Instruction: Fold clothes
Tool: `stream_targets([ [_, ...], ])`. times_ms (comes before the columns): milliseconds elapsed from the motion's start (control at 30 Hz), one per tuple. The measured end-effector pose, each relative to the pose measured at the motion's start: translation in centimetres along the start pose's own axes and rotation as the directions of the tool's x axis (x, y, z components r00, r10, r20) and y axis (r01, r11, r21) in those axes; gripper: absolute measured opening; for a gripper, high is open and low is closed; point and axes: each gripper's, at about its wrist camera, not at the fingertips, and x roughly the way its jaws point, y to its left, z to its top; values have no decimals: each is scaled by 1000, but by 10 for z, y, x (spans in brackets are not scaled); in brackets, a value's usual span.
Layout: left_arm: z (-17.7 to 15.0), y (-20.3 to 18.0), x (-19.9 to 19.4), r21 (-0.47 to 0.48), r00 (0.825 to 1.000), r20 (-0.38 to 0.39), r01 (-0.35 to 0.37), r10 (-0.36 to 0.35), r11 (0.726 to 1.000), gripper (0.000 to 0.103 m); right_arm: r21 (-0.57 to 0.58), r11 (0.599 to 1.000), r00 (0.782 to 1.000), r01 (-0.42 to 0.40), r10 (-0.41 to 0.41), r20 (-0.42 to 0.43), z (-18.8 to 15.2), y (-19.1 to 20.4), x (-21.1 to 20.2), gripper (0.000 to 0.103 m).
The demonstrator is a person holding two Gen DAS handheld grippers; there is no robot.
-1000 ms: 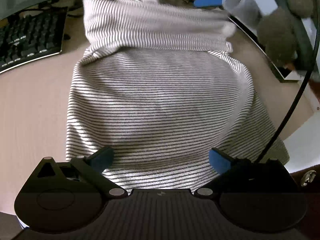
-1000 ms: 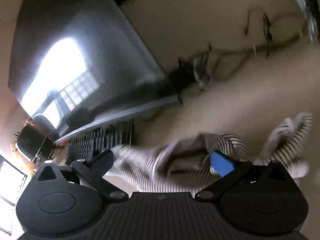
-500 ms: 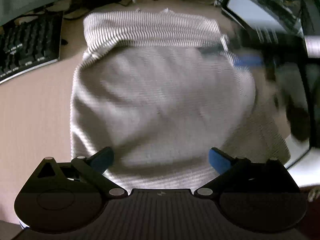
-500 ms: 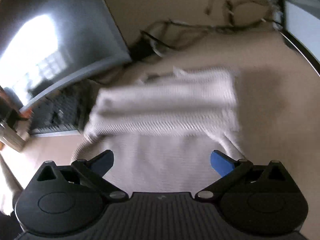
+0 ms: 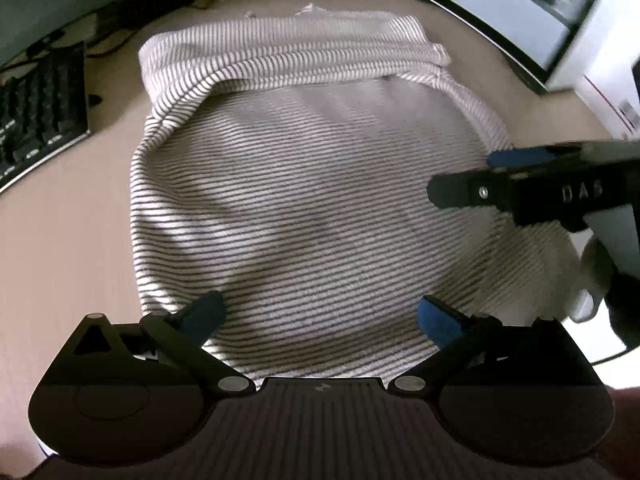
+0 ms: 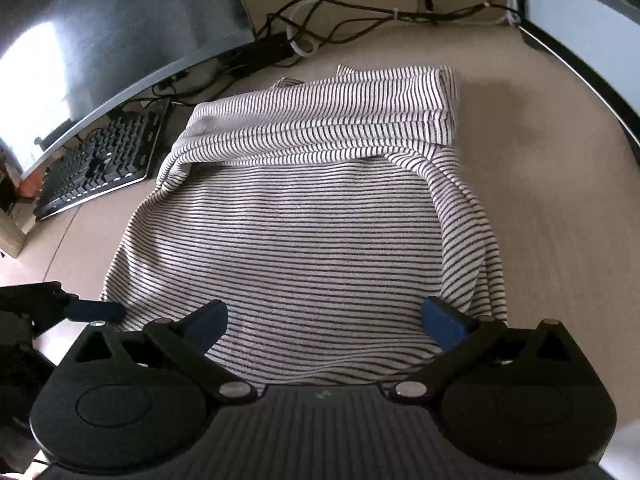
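Note:
A black-and-white striped garment [image 5: 304, 200] [image 6: 304, 232] lies flat on the beige desk, its far end folded back into a thick band [image 6: 328, 120]. My left gripper [image 5: 320, 316] hovers open over the garment's near edge, nothing between its blue pads. My right gripper [image 6: 324, 320] is also open above the near hem, empty. In the left wrist view the right gripper's fingers [image 5: 460, 190] come in from the right over the garment's right edge. The left gripper's blue fingertip [image 6: 94, 311] shows at the garment's left corner in the right wrist view.
A black keyboard [image 6: 96, 164] [image 5: 36, 112] lies left of the garment under a curved monitor [image 6: 100, 32]. Cables [image 6: 360, 12] run along the back of the desk. Another screen [image 5: 500, 12] and a white box [image 5: 600, 92] stand on the right.
The right gripper let go of the bunched far end and swung back to the near side, now open over the hem. The folded band lies settled at the far end.

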Motion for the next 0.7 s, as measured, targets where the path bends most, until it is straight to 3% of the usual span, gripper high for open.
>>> stream_targets([
  [233,-15,-1,-8,-3,998,-23,58,-58,998,103,-35,999,999,19,-20,-26,-19,7,-13,103],
  [400,-2,-7,-4,30,999,-44,1,0,1000,103,-175,982,994,74,-86,-63,-20,24,-5,103],
  [467,3,-11,-8,51,998,-20,-53,54,997,103,-124,991,997,49,-56,-50,-14,16,-9,103],
  [567,16,-18,-16,92,989,39,-146,143,985,103,1,999,998,32,-32,60,3,-7,-29,103],
  [700,41,-35,-25,150,962,153,-248,226,957,103,51,997,975,65,-74,210,33,-38,-48,103],
])
